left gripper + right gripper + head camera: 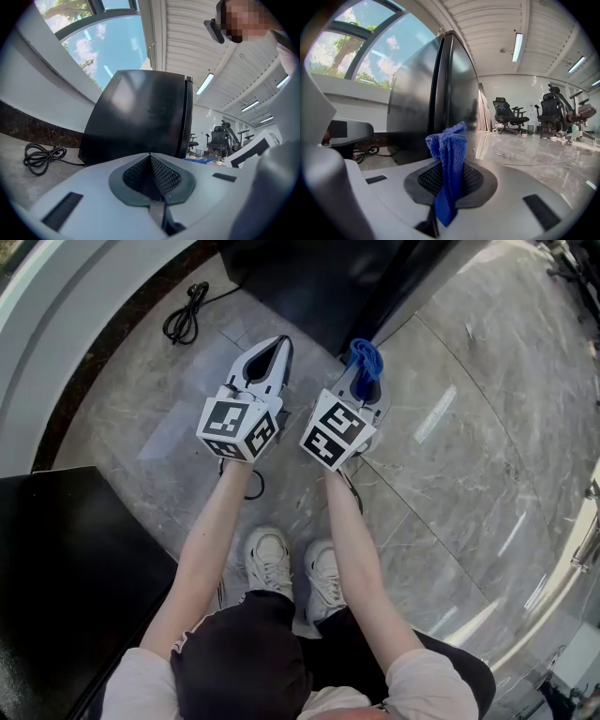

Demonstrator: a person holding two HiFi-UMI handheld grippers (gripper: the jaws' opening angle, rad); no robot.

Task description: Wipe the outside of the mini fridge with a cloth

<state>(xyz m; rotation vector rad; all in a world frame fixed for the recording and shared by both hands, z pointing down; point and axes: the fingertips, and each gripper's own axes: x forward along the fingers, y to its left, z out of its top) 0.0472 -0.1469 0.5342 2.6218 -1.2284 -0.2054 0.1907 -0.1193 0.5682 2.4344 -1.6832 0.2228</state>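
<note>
The black mini fridge (328, 282) stands on the marble floor ahead of me; it also fills the left gripper view as the fridge (140, 117) and the right gripper view as the fridge (436, 98). My right gripper (367, 371) is shut on a blue cloth (366, 360), which sticks up between its jaws as the cloth (447, 159), just short of the fridge's front corner. My left gripper (277, 351) is shut with nothing in it, its jaws (151, 159) pointing at the fridge's side, a little apart from it.
A coiled black power cord (186, 315) lies on the floor to the left of the fridge, by the curved wall. A black cabinet (56, 568) stands at my lower left. Office chairs (511, 115) stand far off. My shoes (291, 568) are below the grippers.
</note>
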